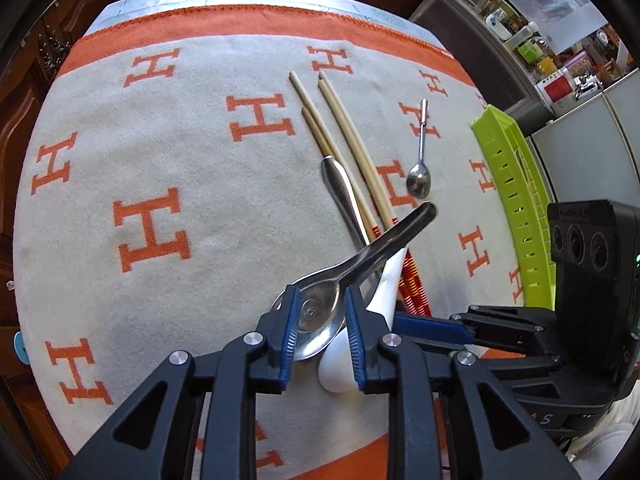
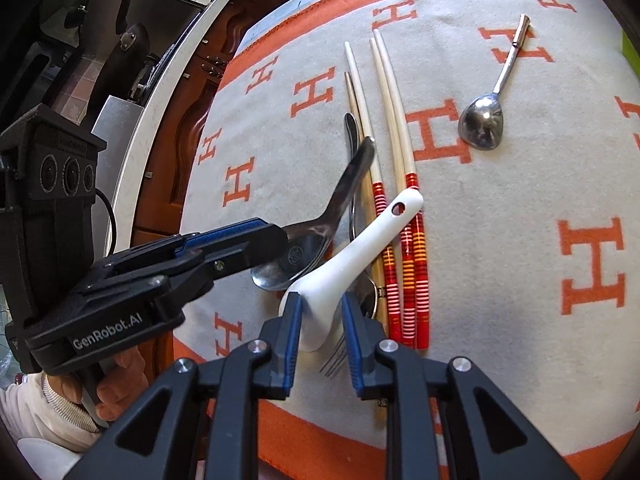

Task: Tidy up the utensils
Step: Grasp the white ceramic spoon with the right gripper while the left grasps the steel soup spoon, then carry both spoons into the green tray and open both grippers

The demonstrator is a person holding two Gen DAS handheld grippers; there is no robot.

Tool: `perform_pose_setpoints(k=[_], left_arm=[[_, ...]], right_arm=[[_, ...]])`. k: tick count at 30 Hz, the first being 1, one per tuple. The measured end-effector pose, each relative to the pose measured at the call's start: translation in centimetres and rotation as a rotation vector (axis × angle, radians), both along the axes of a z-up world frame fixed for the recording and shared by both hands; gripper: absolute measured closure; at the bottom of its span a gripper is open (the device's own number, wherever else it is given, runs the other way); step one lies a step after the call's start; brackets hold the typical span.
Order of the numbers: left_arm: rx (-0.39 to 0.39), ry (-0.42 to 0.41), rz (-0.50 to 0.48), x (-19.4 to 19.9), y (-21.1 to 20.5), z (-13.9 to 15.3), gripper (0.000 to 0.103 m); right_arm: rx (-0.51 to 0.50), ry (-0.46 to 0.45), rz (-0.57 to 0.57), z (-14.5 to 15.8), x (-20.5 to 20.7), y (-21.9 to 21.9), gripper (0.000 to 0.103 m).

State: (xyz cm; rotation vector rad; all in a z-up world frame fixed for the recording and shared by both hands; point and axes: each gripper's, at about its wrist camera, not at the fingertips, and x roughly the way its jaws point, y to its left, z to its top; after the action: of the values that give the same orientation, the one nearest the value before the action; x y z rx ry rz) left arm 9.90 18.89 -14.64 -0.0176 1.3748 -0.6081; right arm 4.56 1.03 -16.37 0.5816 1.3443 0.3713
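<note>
Steel and white ceramic meet at the near edge of the table: the left tool [image 1: 319, 332] has its blue pads on either side of the bowl of a steel soup spoon [image 1: 320, 316], jaws narrowly parted and touching the bowl's rims, the handle rising toward 1 o'clock. Just beside it at 3 o'clock, the right tool [image 2: 319, 336] straddles the bowl of a white ceramic spoon [image 2: 352, 256]; its left pad touches the bowl, a small gap shows at the right pad, so whether it grips I cannot tell. Under both lie a fork [image 2: 338, 356] and four chopsticks [image 2: 408, 240], running toward 12 o'clock on the orange-lettered blanket [image 2: 520, 220]. A small teaspoon [image 2: 482, 124] lies apart at 1 o'clock. A green basket [image 1: 516, 200] stands at 3 o'clock in the left view.
</note>
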Motion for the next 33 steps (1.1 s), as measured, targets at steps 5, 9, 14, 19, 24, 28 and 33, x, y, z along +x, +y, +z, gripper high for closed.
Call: perform_pose_setpoints(k=[5, 9, 14, 19, 24, 28, 33], left_arm=[[0.028, 0.003, -0.002, -0.1, 0.6, -0.5, 0.082], [0.049, -0.023, -0.020, 0.0, 0.7, 0.0, 0.081], [0.082, -0.051, -0.075, 0.4, 0.4, 0.3, 0.069], [0.100, -0.062, -0.164, 0.5, -0.5, 0.3, 0.059], [0.104, -0.044, -0.177, 0.9, -1.5, -0.4, 0.059], [0.062, -0.049, -0.126, 1.5, -1.5, -0.6, 0.059], [0.004, -0.093, -0.096, 2.2, -1.5, -0.7, 0.061]], right_arm=[[0.040, -0.002, -0.016, -0.7, 0.3, 0.1, 0.079], [0.070, -0.018, -0.017, -0.8, 0.3, 0.2, 0.084], [0.071, -0.063, -0.008, 0.4, 0.1, 0.2, 0.096], [0.069, -0.070, -0.017, 1.1, -0.2, -0.7, 0.097], [0.088, -0.061, -0.046, 1.2, -0.8, -1.7, 0.097], [0.095, -0.068, -0.062, 1.3, -1.1, -2.1, 0.097], [0.106, -0.070, -0.078, 1.5, -1.3, -2.9, 0.097]])
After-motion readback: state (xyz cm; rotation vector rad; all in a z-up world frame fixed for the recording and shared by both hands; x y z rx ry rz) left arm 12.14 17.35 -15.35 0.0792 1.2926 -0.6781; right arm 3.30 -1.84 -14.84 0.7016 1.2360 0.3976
